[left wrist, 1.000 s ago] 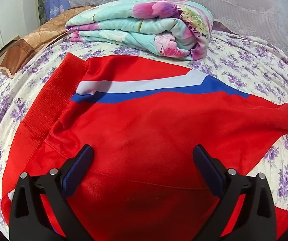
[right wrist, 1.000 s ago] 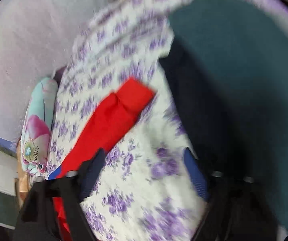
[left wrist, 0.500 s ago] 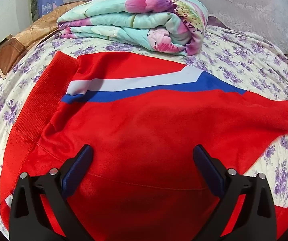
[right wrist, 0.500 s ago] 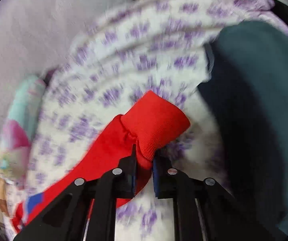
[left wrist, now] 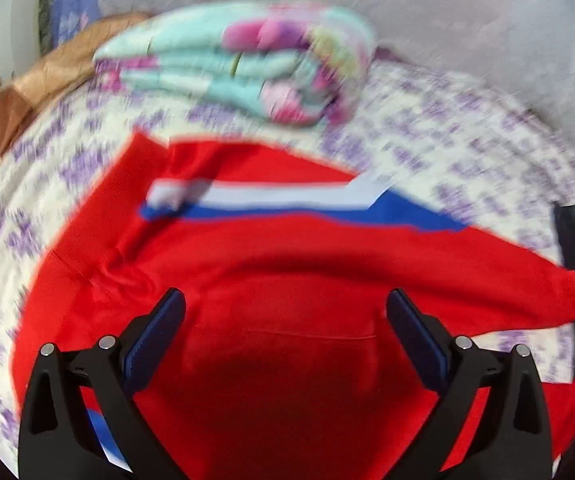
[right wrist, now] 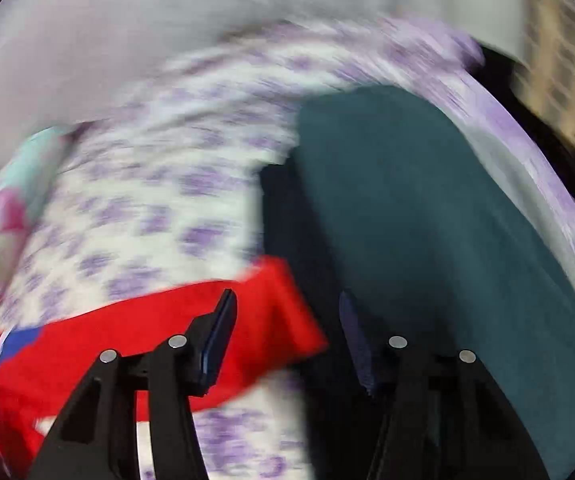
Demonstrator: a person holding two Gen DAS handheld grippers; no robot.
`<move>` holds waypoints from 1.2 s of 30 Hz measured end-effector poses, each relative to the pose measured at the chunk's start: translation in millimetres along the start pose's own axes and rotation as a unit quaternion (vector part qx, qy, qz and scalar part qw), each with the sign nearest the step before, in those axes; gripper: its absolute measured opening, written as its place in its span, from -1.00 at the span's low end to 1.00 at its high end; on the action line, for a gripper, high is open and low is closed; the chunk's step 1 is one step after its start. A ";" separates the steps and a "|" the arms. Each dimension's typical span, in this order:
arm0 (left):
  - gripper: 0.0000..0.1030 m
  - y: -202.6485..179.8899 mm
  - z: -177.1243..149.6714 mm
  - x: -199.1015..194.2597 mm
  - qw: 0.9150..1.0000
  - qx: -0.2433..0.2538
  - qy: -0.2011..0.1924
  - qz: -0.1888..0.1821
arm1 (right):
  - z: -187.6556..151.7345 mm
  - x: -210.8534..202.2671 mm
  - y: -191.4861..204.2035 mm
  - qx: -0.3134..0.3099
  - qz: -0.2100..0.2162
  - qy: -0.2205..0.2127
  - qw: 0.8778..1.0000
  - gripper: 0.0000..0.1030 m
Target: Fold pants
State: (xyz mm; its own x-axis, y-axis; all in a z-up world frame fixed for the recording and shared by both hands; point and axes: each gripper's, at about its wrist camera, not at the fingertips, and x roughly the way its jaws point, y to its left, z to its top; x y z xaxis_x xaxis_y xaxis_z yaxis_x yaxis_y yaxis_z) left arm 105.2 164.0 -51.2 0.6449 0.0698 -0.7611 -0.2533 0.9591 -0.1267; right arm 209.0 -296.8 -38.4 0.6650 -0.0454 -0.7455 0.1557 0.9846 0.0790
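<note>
Red pants (left wrist: 287,280) with a white and blue stripe lie spread on a bed with a purple-flowered sheet (left wrist: 467,140). My left gripper (left wrist: 285,312) is open and hovers over the pants' upper part, holding nothing. In the right wrist view the red leg cuff (right wrist: 279,312) lies on the sheet between the fingers of my right gripper (right wrist: 287,308), which is open. Both views are motion blurred.
A folded turquoise floral quilt (left wrist: 239,76) lies at the back of the bed, with a brown cloth (left wrist: 39,84) to its left. A dark teal garment (right wrist: 427,240) lies right of the leg cuff. A pale lace curtain hangs behind the bed.
My right gripper was shut on the red leg cuff half a second ago; now it is open and the cuff lies loose. My left gripper has shifted slightly.
</note>
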 end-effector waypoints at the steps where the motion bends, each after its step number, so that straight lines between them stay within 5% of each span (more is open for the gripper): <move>1: 0.90 -1.0 4.5 -6.6 1.000 0.011 -0.010 0.003 | 0.8 2.5 13.9 -0.012 0.014 0.008 1.000 0.05; 4: 0.90 -0.2 28.0 -12.7 0.995 0.071 -0.037 0.056 | -6.3 3.6 46.7 0.000 0.074 0.047 0.996 0.15; 7: 0.90 12.8 60.2 6.8 0.985 0.115 -0.029 0.123 | -18.5 -12.1 78.3 0.025 0.149 0.034 0.988 0.77; 11: 0.90 37.3 91.8 35.5 0.978 0.130 0.004 0.161 | -38.7 -18.8 94.9 0.037 0.166 -0.011 0.985 0.80; 13: 0.85 49.7 100.7 55.6 0.979 0.128 0.039 0.154 | -44.1 -13.0 92.8 0.027 0.176 -0.014 0.984 0.80; 15: 0.39 57.7 99.6 72.8 0.978 0.124 0.072 0.153 | -42.2 -1.1 91.7 0.016 0.172 -0.010 0.985 0.80; 18: 0.17 67.2 96.3 92.7 0.980 0.106 0.116 0.121 | -37.2 9.0 79.9 0.032 0.169 -0.003 0.985 0.80; 24: 0.20 46.8 90.2 105.3 0.972 0.167 0.114 0.117 | -37.2 15.7 71.4 0.047 0.180 0.010 0.982 0.80; 25: 0.10 47.4 89.8 103.7 0.973 0.167 0.113 0.114 | -37.2 15.0 71.7 0.046 0.180 0.009 0.983 0.80; 26: -0.39 48.5 89.7 101.3 0.974 0.166 0.112 0.111 | -37.1 14.4 72.3 0.044 0.181 0.008 0.983 0.80; 28: -0.62 51.9 91.7 92.4 0.978 0.154 0.108 0.093 | -37.7 14.0 74.0 0.043 0.178 0.007 0.983 0.80; 32: -0.67 45.2 94.5 71.1 0.976 0.173 0.085 0.104 | -39.8 16.1 79.0 0.041 0.189 0.021 0.981 0.80; 36: -0.74 50.5 116.6 51.6 0.981 0.137 0.045 0.130 | -40.1 10.0 83.4 0.032 0.191 0.011 0.981 0.80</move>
State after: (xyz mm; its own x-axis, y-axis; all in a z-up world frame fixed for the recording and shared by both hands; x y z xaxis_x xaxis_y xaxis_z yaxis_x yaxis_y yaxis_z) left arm 209.8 248.1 -22.7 0.5152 0.3085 -0.7997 -0.1892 0.9509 0.2450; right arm 199.3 -208.4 -65.9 0.6674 0.3298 -0.6677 -0.0556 0.9161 0.3970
